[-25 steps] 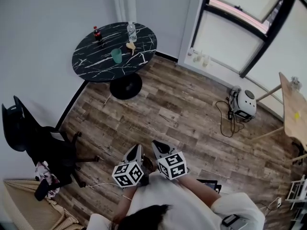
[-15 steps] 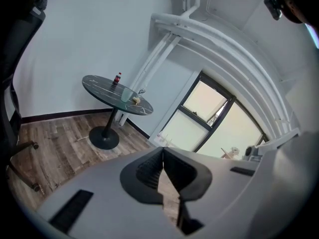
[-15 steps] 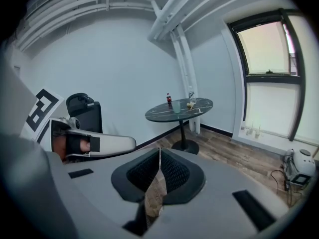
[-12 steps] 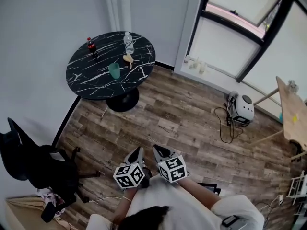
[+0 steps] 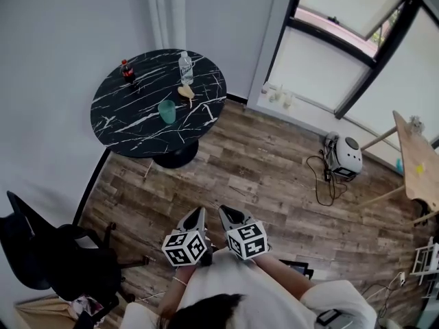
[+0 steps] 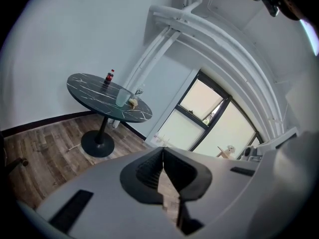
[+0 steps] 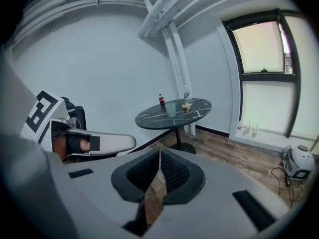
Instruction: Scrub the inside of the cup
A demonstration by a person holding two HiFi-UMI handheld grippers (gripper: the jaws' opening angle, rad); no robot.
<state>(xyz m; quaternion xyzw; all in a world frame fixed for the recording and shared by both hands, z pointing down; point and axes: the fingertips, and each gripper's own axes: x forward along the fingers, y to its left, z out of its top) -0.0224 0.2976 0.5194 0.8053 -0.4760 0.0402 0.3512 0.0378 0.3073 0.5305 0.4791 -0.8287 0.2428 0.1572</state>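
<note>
I see a wide stretch of wood-plank floor (image 5: 274,177), and across it, against the grey wall, the round black bench (image 5: 130,125) with white veining stands on a single pedestal. Both of my tools sit low and close in to the body, side by side and well apart from that bench, with only bare floor between. The left tool (image 5: 197,213) has its jaws pressed together with nothing between them. The right tool (image 5: 225,212) is closed down to a thin slit, also empty, and neither one touches anything. The green cup (image 5: 167,111) stands upright near the middle of the bench, up and to the left of both tools in the head view, and ahead of the jaws in both gripper views. Just beside it, toward the wall, lies a small yellowish item (image 5: 186,92) that I can't identify. A clear bottle (image 5: 185,67) stands behind that, and a dark red-capped bottle (image 5: 126,70) stands near the bench's far-left edge.
</note>
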